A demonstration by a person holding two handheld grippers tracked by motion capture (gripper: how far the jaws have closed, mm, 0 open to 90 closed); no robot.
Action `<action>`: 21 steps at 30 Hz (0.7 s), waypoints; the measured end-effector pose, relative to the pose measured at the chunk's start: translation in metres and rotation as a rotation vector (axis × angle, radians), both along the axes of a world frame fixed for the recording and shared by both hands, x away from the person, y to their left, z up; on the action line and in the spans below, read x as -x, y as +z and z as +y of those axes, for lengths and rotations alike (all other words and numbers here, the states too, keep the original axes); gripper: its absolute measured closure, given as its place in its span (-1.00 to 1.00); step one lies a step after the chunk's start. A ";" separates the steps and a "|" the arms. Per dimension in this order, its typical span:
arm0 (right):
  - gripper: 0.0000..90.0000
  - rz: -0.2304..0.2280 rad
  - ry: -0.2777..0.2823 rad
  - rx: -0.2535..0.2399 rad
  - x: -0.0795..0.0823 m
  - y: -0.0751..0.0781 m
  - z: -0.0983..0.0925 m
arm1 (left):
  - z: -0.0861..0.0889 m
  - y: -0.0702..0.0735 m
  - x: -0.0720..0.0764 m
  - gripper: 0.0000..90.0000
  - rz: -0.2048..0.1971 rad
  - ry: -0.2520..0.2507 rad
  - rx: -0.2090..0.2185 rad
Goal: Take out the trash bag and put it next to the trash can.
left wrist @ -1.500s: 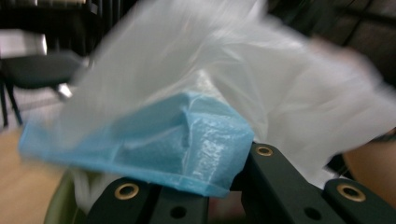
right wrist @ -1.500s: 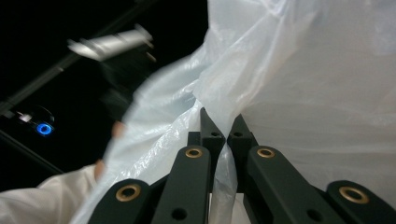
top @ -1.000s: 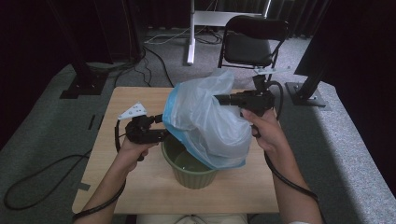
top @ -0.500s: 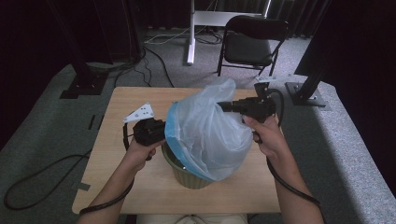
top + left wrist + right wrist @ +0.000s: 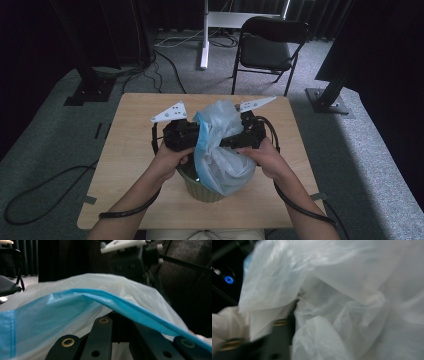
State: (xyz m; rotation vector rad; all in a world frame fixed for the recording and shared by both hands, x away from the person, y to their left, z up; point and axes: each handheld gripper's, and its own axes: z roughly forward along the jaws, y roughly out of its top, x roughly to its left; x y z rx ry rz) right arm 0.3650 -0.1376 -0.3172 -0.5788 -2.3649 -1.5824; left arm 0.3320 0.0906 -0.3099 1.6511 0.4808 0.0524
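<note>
Fitting a plastic bag (image 5: 220, 150) into the green bin (image 5: 202, 187) at frame centre on the bench (image 5: 130, 150) — left gripper (image 5: 192, 136) clamped on its blue hem, right gripper (image 5: 231, 141) loosening, film between its jaws — presumably to spread the mouth over the rim.

The high view looks down and forward from above the person's side of the wooden table (image 5: 135, 150), with a black chair (image 5: 267, 45) far behind. The left gripper view sits very close behind the plastic bag (image 5: 82, 307), facing across it to the right gripper (image 5: 130, 255). The right gripper view is pressed up against the same bag (image 5: 352, 302), perhaps facing left; it is blurry.
</note>
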 end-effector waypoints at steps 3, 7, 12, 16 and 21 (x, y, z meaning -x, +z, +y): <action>0.87 0.014 0.001 -0.006 -0.001 -0.001 -0.001 | 0.003 -0.001 -0.002 1.00 0.008 0.009 0.015; 0.96 0.023 -0.008 -0.013 -0.005 0.000 -0.006 | 0.013 -0.004 -0.001 0.47 0.008 0.048 -0.010; 0.97 0.033 -0.032 -0.057 -0.015 0.012 -0.018 | 0.026 -0.004 0.005 -0.23 -0.017 0.112 -0.053; 0.97 0.011 -0.049 -0.104 -0.024 0.037 -0.028 | 0.046 -0.003 0.015 -0.35 -0.047 0.181 -0.078; 0.97 -0.051 -0.116 -0.123 -0.036 0.079 -0.045 | 0.072 -0.007 0.028 -0.57 -0.083 0.278 -0.122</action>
